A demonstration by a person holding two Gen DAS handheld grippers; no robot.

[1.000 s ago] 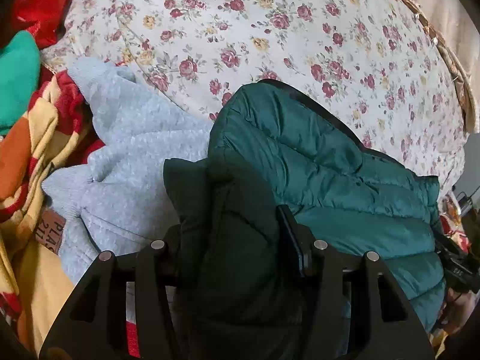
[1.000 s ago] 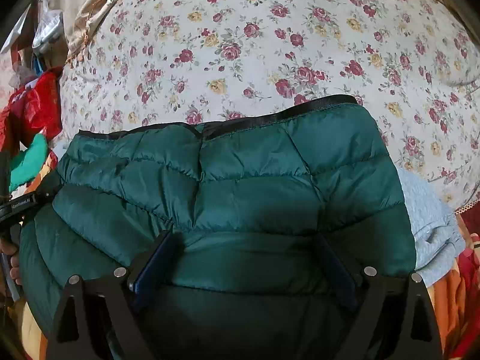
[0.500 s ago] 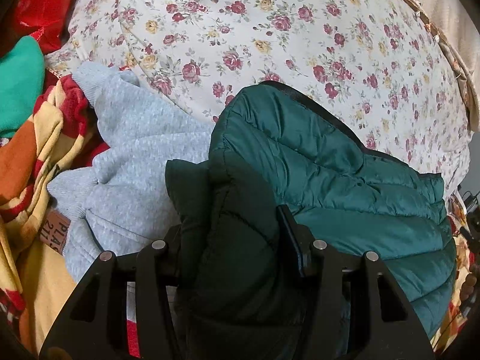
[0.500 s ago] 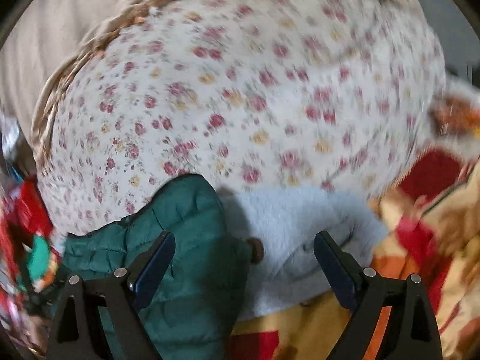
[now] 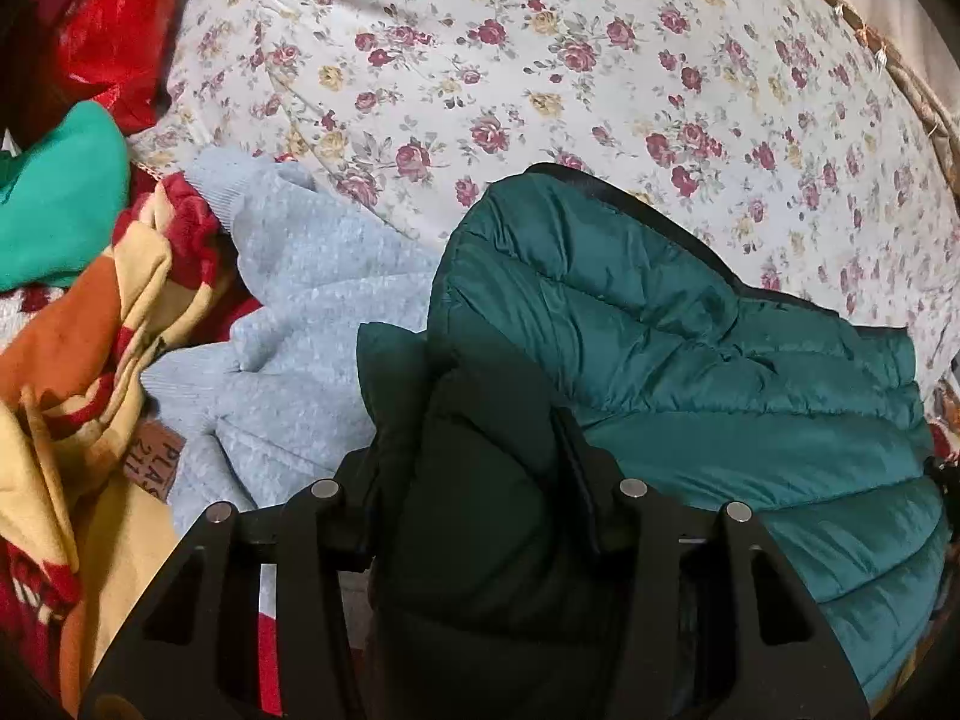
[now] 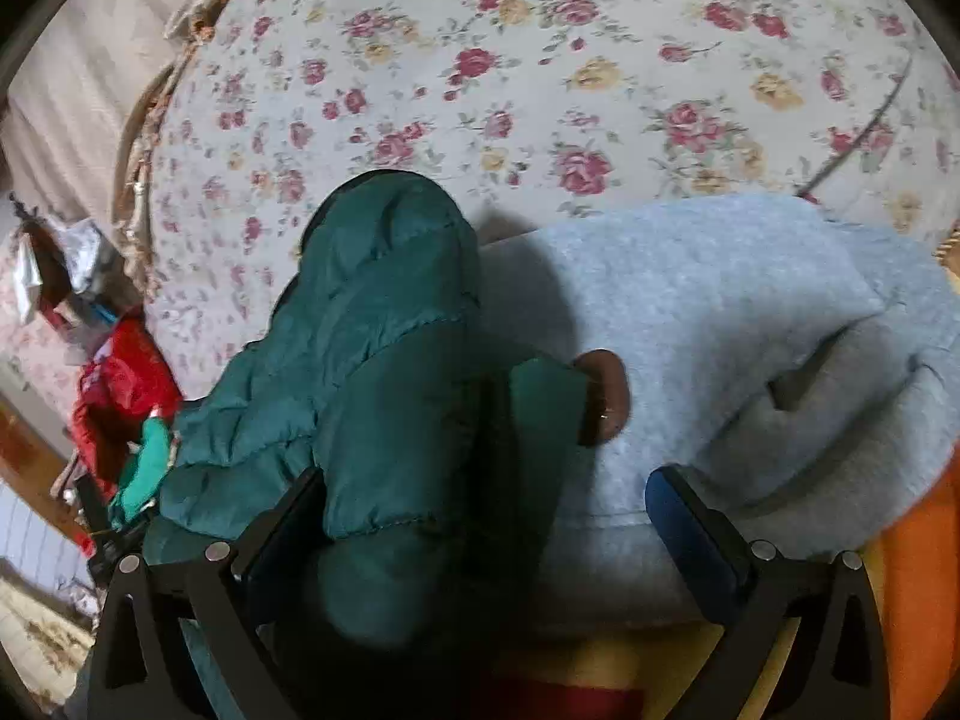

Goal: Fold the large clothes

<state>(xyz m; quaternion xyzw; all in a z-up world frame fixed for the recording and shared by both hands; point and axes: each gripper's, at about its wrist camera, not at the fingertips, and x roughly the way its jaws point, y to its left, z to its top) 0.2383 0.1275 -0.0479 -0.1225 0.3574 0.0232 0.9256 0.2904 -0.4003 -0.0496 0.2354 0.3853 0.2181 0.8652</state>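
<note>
A dark green puffer jacket [image 5: 690, 360] lies folded on the floral bedsheet [image 5: 540, 60]. My left gripper [image 5: 474, 480] is shut on the jacket's near end, a thick wad of fabric between its jaws. In the right wrist view the jacket [image 6: 372, 360] lies at the left and a light grey sweatshirt [image 6: 720, 330] at the right. My right gripper [image 6: 480, 510] is open; its jaws stand wide apart, the left one over the jacket's edge and the right one over the sweatshirt, gripping nothing.
The grey sweatshirt [image 5: 300, 312] lies left of the jacket. A red, yellow and orange blanket [image 5: 90, 360], a bright green garment [image 5: 54, 198] and a red bag [image 5: 114, 30] lie at the far left. The bed's fringed edge [image 5: 900, 72] runs along the right.
My right gripper has let go of the jacket's hem side and swung right over the grey sweatshirt and jacket edge. My left gripper has kept its hold and hardly moved.
</note>
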